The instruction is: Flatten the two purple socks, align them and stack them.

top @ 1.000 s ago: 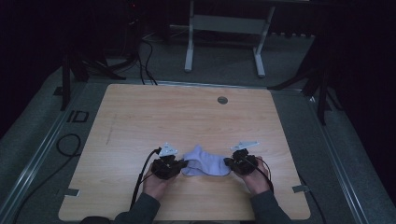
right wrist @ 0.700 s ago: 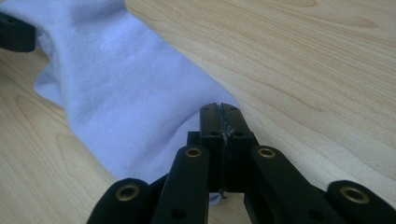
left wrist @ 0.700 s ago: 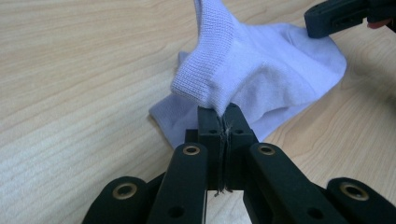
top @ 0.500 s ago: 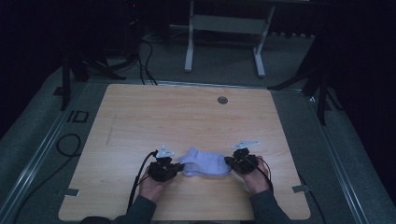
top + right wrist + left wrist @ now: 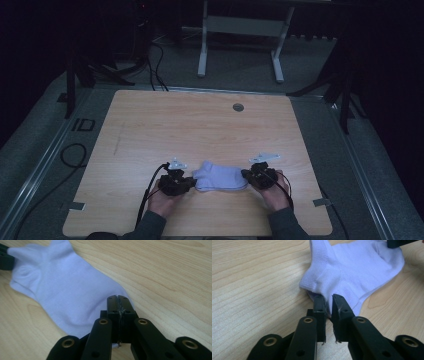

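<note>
One sock (image 5: 220, 177) on table (image 5: 200, 125), round grommet (image 5: 238, 107) well apart

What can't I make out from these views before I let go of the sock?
- Left gripper view: its jaws have just been opening, a narrow gap shows; its fingertips hide whether the sock edge remains pinched.
- Right gripper view: its shut jaws cover the sock end they clamp.
- High view: too small and dim to show either grip.
- The sock's underside is hidden against the table.
</note>
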`<act>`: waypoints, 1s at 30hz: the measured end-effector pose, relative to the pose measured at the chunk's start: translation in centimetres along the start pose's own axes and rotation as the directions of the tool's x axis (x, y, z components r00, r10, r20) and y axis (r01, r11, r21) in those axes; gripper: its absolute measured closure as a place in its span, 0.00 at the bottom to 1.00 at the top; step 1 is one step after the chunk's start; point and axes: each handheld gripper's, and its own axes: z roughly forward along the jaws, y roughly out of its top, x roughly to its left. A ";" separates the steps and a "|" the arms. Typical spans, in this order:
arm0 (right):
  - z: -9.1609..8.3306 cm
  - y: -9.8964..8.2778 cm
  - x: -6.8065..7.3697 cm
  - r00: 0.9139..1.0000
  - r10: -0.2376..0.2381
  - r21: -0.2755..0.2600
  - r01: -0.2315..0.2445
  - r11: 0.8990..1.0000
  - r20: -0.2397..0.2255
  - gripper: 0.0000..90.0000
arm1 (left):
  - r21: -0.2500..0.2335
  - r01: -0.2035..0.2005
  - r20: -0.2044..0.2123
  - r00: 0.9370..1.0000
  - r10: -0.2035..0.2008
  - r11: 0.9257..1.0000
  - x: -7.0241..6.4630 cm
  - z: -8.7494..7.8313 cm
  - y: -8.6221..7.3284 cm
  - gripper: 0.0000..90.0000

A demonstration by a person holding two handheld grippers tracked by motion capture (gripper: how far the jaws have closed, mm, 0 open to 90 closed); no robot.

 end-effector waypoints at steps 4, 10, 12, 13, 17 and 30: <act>0.1 -0.3 0.0 1.000 0.000 0.013 0.000 1.000 -0.003 0.98 | -0.008 -0.007 -0.008 1.000 0.007 1.000 -0.1 -0.1 0.1 0.85; 0.4 -0.7 -0.1 1.000 0.015 0.008 -0.015 1.000 -0.008 0.81 | -0.031 -0.019 -0.009 1.000 0.018 0.999 0.0 -0.5 0.2 0.76; 0.1 -0.6 -0.2 1.000 0.015 -0.004 -0.015 1.000 -0.007 0.74 | -0.034 -0.022 -0.015 1.000 0.022 0.999 0.0 -0.6 0.3 0.73; 0.0 -0.5 -0.2 1.000 0.017 -0.011 -0.017 1.000 -0.009 0.71 | -0.037 -0.021 -0.019 1.000 0.020 0.999 0.1 -0.6 0.4 0.71; -0.7 -0.6 -0.5 0.999 0.037 -0.035 -0.038 0.999 -0.018 0.63 | -0.040 -0.023 -0.032 0.999 0.021 0.999 0.4 -0.9 0.5 0.67; -1.0 -1.4 -2.5 0.994 0.111 -0.051 -0.111 0.992 -0.014 0.56 | -0.008 -0.012 -0.079 0.997 0.011 1.000 1.8 -1.2 0.7 0.63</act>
